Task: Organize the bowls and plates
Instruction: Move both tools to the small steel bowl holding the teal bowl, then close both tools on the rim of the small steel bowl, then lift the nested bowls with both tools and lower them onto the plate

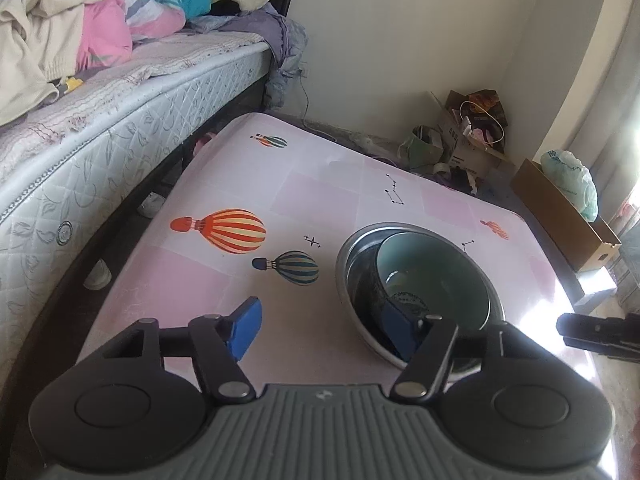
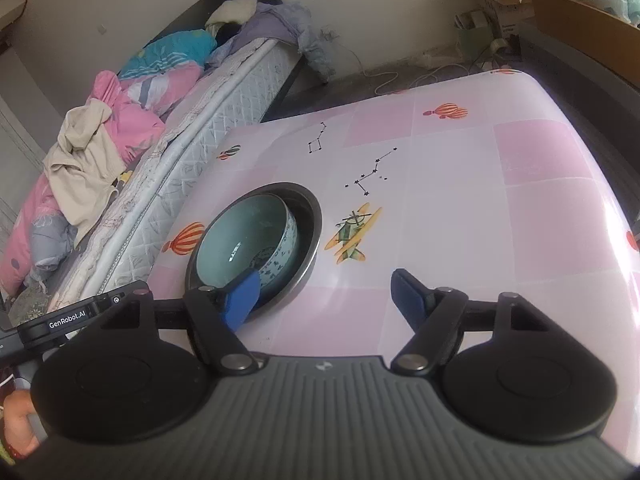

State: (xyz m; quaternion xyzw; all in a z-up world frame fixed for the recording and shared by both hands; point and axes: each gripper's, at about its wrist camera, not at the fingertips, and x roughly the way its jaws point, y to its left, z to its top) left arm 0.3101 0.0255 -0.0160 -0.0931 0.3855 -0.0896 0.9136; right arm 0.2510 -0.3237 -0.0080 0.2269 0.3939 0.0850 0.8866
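A pale teal ceramic bowl (image 1: 432, 276) sits tilted inside a wider steel bowl (image 1: 344, 268) on the pink table. My left gripper (image 1: 324, 328) is open and empty above the near rim of the steel bowl, its right pad over the bowls. In the right wrist view the teal bowl (image 2: 244, 240) leans toward the left side of the steel bowl (image 2: 312, 220). My right gripper (image 2: 328, 300) is open and empty, just right of the bowls, its left pad over the steel rim.
The table (image 1: 248, 184) has a pink cloth with balloon prints. A bed (image 1: 80, 140) with piled bedding runs along its left side. Cardboard boxes and bags (image 1: 472, 132) clutter the far corner. The other gripper (image 1: 600, 332) shows at the right edge.
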